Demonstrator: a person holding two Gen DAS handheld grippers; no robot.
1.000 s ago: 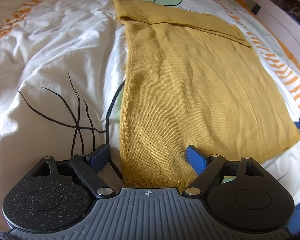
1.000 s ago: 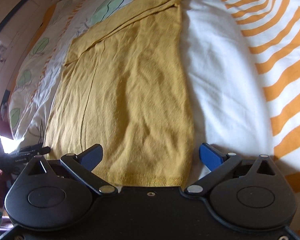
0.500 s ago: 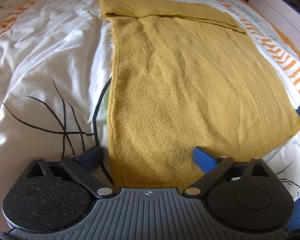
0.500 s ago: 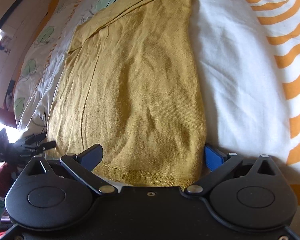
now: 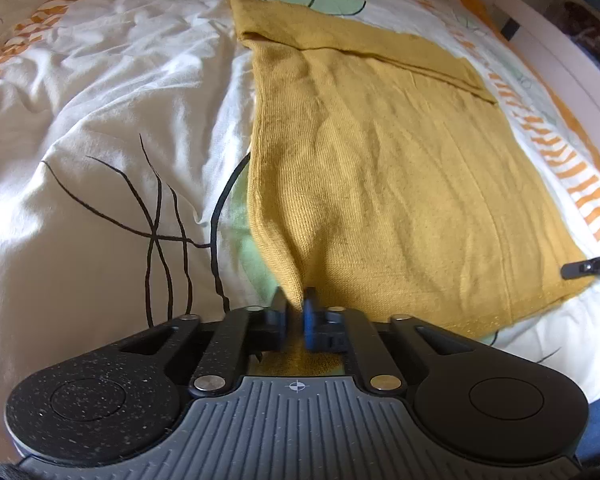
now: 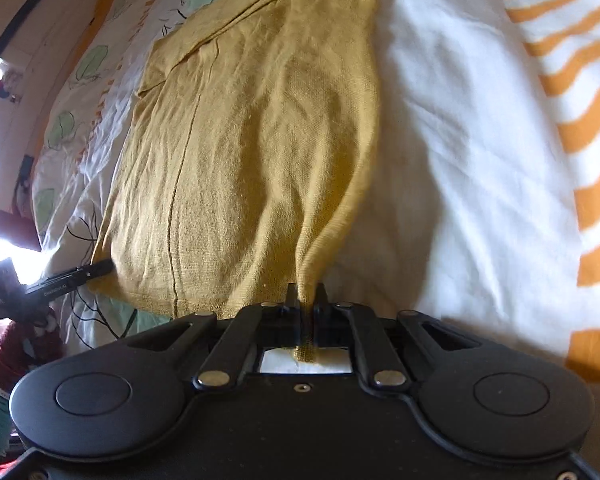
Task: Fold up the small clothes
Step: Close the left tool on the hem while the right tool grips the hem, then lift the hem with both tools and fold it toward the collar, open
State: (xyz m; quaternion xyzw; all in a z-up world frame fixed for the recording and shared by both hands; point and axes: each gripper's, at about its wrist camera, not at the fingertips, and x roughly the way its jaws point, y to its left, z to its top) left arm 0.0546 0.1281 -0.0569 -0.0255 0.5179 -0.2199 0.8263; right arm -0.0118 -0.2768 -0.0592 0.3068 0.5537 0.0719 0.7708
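Mustard knit garment (image 5: 380,168) lies flat on the patterned bedsheet (image 5: 100,120), one band already folded over along the far edge at 12 to 1 o'clock in the left wrist view. Left gripper (image 5: 294,312) is clamped on the near-left hem corner, cloth pinched up into a small ridge between the blue pads. Right gripper (image 6: 305,304) has the near-right corner; its jaws are closing with a strip of hem squeezed between them and poking out behind. In the right view the other gripper shows at 9 o'clock, by the hem's far end. Fabric looks light, soft, limp and a bit stretchy, not slippery, nothing fragile; it will sag in the middle when raised, so both corners need to rise together and stay taut. Corners are the right hold, probably for carrying the near hem over to 12 o'clock.
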